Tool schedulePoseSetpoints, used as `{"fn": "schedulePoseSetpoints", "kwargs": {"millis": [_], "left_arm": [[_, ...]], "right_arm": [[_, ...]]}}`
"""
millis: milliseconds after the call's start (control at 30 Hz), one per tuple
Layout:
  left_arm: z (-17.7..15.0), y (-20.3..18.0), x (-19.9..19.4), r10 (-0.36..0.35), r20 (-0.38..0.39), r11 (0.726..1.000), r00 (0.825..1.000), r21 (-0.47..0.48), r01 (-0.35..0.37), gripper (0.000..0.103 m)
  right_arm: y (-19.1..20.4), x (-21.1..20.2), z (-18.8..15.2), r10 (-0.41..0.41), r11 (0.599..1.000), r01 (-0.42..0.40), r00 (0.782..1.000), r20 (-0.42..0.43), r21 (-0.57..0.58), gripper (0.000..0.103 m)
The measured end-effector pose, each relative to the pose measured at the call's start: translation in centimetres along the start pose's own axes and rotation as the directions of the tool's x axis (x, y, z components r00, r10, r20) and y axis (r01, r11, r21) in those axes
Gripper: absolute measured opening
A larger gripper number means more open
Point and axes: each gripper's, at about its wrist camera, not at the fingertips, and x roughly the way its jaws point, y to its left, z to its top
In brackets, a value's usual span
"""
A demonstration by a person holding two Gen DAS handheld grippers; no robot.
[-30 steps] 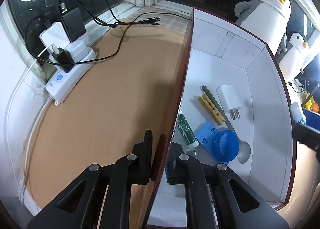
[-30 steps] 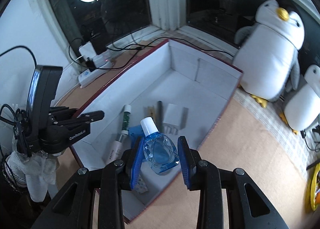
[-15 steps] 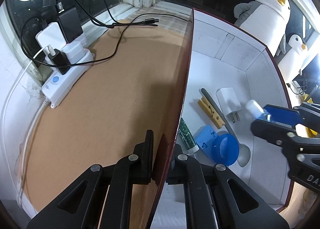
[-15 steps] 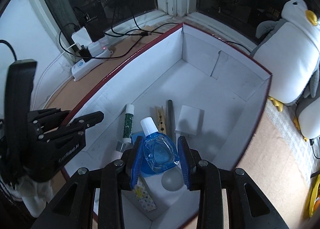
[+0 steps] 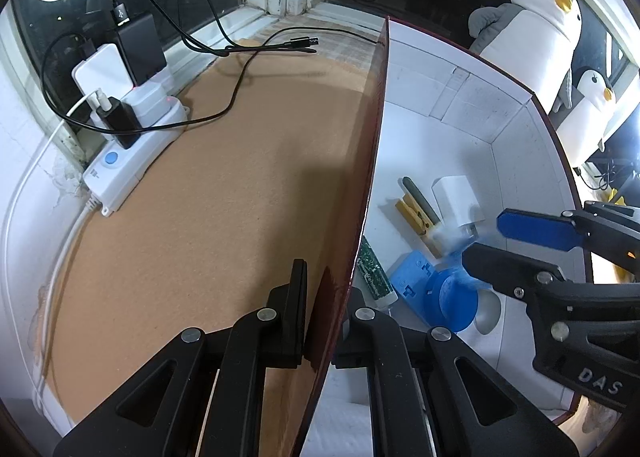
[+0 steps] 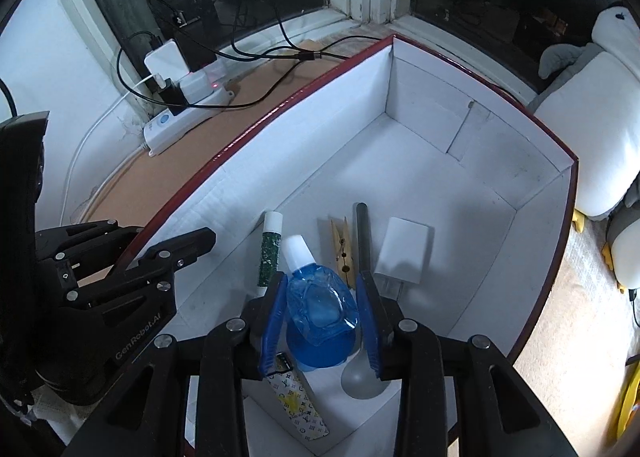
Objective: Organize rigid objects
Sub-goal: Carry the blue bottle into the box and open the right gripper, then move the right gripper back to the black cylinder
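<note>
A white box with a red rim (image 6: 440, 161) holds several items: a green tube (image 6: 269, 253), a wooden clothespin (image 6: 342, 249), a grey spoon (image 6: 362, 233), a white charger (image 6: 404, 251) and a blue plastic piece (image 5: 416, 281). My right gripper (image 6: 320, 313) has opened inside the box and the blue bottle with a white cap (image 6: 316, 297) lies loose between its fingers; in the left wrist view the bottle (image 5: 456, 237) is blurred, dropping. My left gripper (image 5: 320, 317) is shut on the box's left wall (image 5: 360, 217).
A white power strip (image 5: 132, 149) with chargers and black cables (image 5: 224, 53) lies on the brown table by the window. Two plush penguins (image 5: 536, 17) stand beyond the box at the right.
My right gripper has moved forward and down over the box, then opened, letting the blue bottle go. The left gripper stays clamped on the wall.
</note>
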Motion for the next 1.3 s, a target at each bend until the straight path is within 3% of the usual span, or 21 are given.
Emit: {"fn": "schedulePoseSetpoints", "kwargs": {"millis": [67, 333, 533, 1033, 1200, 1300], "left_arm": [[0.0, 0.0, 0.0, 0.002, 0.000, 1.000, 1.000, 0.003, -0.002, 0.007], [0.0, 0.1, -0.1, 0.009, -0.004, 1.000, 1.000, 0.008, -0.009, 0.007], [-0.3, 0.1, -0.4, 0.012, -0.016, 1.000, 1.000, 0.010, -0.012, 0.007], [-1.8, 0.1, -1.7, 0.040, -0.043, 0.999, 0.998, 0.016, -0.039, 0.008], [-2.1, -0.2, -1.9, 0.038, -0.054, 0.999, 0.998, 0.014, -0.037, 0.019], [-2.2, -0.3, -2.0, 0.034, -0.056, 0.999, 0.998, 0.013, -0.033, 0.019]], "right_arm": [[0.1, -0.3, 0.0, 0.000, 1.000, 0.000, 1.000, 0.010, -0.001, 0.045], [-1.2, -2.1, -0.5, 0.031, 0.997, -0.034, 0.998, 0.047, 0.065, 0.045], [-3.1, -4.9, -2.7, 0.036, 0.991, -0.047, 0.996, 0.086, 0.127, 0.045], [-11.7, -11.6, -13.5, -0.065, 0.933, 0.024, 0.992, 0.104, 0.360, 0.045], [-13.7, -12.3, -17.5, -0.092, 0.905, 0.054, 0.993, 0.069, 0.423, 0.045], [-14.9, -12.2, -20.1, -0.099, 0.873, 0.065, 0.994, 0.044, 0.483, 0.045]]}}
